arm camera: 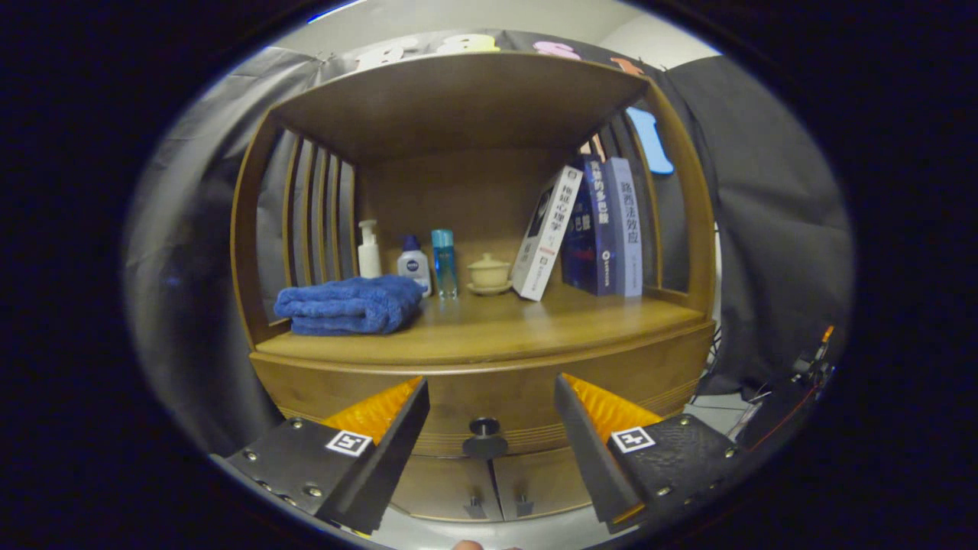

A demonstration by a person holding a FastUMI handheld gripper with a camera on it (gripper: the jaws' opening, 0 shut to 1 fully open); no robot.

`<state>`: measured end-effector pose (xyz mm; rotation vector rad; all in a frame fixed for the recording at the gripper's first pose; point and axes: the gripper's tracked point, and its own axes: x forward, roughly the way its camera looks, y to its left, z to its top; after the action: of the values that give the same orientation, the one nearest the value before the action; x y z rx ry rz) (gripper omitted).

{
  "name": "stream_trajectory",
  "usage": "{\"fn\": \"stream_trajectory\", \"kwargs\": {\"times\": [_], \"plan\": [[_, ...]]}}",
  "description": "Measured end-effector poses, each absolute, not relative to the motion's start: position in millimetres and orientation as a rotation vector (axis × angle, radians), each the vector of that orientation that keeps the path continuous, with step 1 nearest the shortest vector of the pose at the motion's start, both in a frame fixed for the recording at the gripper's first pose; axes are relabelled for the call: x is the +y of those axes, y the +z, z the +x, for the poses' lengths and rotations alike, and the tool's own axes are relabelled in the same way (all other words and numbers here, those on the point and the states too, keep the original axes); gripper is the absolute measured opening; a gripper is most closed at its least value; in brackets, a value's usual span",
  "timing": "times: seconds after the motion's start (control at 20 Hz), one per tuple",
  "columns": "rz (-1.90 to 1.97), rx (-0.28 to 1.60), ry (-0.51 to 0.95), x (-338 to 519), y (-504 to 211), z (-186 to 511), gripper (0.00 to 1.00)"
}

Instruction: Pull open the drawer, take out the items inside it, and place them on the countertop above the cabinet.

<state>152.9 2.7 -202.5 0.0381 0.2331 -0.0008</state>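
A wooden cabinet stands ahead with its curved drawer [489, 393] closed under the countertop [497, 325]. The drawer's round dark knob [484, 437] sits in the gap between my fingers, a little beyond their tips. My gripper [490, 389] is open, one finger [382, 428] to each side of the knob, touching nothing. What lies inside the drawer is hidden.
On the countertop lie a folded blue towel [348, 304], three bottles [413, 263], a small lidded cup on a saucer [489, 273] and leaning books [588, 233]. A shelf roof [458, 99] hangs above. Two small doors [497, 489] sit below the drawer. Cables [802, 374] lie at right.
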Motion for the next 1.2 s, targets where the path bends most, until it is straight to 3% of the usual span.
{"fn": "stream_trajectory", "kwargs": {"times": [0.2,0.35,0.55,0.65,0.8,0.85,1.2], "plan": [[0.016,0.307,0.007,1,-244,160,0.97],[-0.013,0.377,0.022,0,-274,166,0.79],[-0.098,0.382,0.042,6,-279,158,0.44],[-0.106,0.379,0.043,4,-284,163,0.43],[-0.069,0.366,0.067,6,-283,163,0.35],[-0.065,0.368,0.074,6,-282,160,0.28],[-0.054,0.345,0.051,3,-277,111,0.28]]}}
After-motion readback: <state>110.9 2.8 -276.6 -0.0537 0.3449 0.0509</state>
